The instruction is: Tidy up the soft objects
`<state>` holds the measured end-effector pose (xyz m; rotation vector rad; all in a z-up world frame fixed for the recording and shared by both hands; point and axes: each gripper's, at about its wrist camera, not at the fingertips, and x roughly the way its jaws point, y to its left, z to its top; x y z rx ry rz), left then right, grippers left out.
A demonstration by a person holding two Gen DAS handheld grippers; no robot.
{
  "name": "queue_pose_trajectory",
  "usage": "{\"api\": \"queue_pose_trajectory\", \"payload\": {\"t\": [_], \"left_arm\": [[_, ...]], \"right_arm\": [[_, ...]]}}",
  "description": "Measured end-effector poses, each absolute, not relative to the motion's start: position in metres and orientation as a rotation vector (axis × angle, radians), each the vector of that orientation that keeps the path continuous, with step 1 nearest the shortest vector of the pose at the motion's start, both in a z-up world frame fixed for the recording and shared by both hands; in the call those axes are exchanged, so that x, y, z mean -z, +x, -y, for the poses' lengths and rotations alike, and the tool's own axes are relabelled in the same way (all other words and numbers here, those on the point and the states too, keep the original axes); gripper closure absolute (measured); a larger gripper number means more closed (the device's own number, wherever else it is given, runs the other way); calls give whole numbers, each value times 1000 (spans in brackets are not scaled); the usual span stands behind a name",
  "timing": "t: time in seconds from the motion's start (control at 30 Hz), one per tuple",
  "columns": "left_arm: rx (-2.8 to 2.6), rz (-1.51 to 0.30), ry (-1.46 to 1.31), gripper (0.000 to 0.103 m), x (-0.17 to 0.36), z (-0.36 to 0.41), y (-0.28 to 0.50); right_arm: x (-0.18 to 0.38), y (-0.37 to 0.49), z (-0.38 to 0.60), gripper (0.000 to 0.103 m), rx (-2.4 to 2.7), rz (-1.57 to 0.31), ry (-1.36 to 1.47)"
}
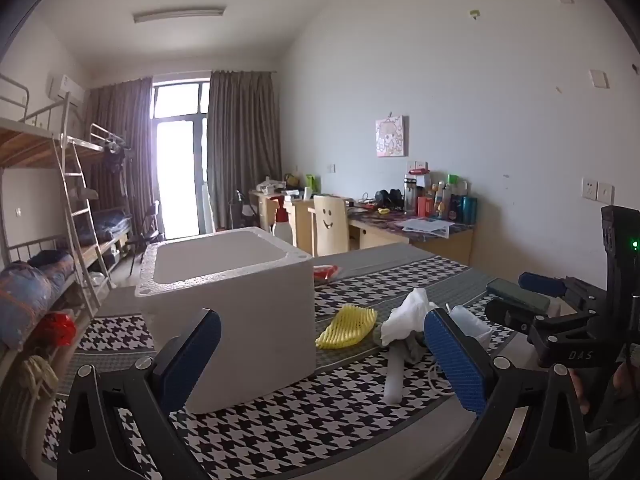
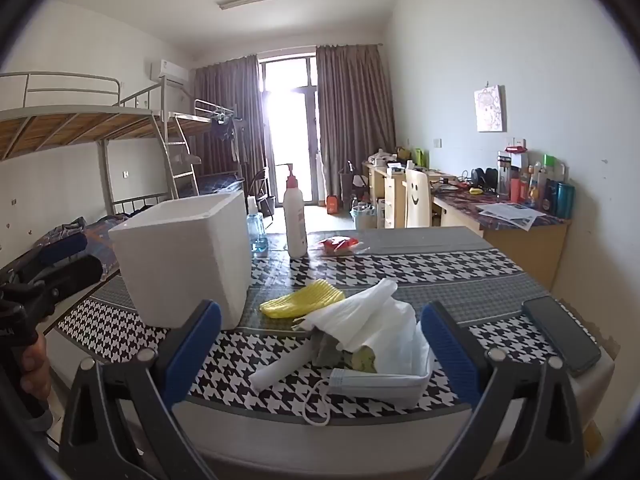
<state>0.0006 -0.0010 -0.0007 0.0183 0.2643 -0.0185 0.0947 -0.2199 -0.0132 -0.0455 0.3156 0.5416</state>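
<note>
Barely begun, by the look of it. Both tongs, left (image 1: 320, 356) and right (image 2: 320, 344), spread wide, empty. Soft pile (image 2: 372, 328) and yellow foam net (image 2: 304, 300) loose on worktop (image 2: 420, 268), beside white foam box (image 2: 184, 256); box interior unseen.

White walls (image 1: 460, 80) and ceiling, strip lamp (image 1: 179, 15) overhead. Centre frame: bright balcony door (image 1: 180, 160) between brown curtains (image 1: 240, 140). Left: metal bunk beds (image 1: 44, 148) with ladder (image 1: 78, 216), air conditioner (image 1: 66, 87) above. Right: wooden desks (image 1: 420, 236) along wall, cluttered with bottles; chair (image 1: 331, 222) with smiley face; picture (image 1: 392, 136) above.
</note>
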Motion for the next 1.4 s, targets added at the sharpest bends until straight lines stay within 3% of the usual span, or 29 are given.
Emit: {"api": "queue_pose_trajectory", "payload": {"t": [1.4], "left_arm": [[-10, -281, -31, 1, 6, -8, 12]], "right_arm": [[10, 98, 219, 2, -552, -316, -39]]}}
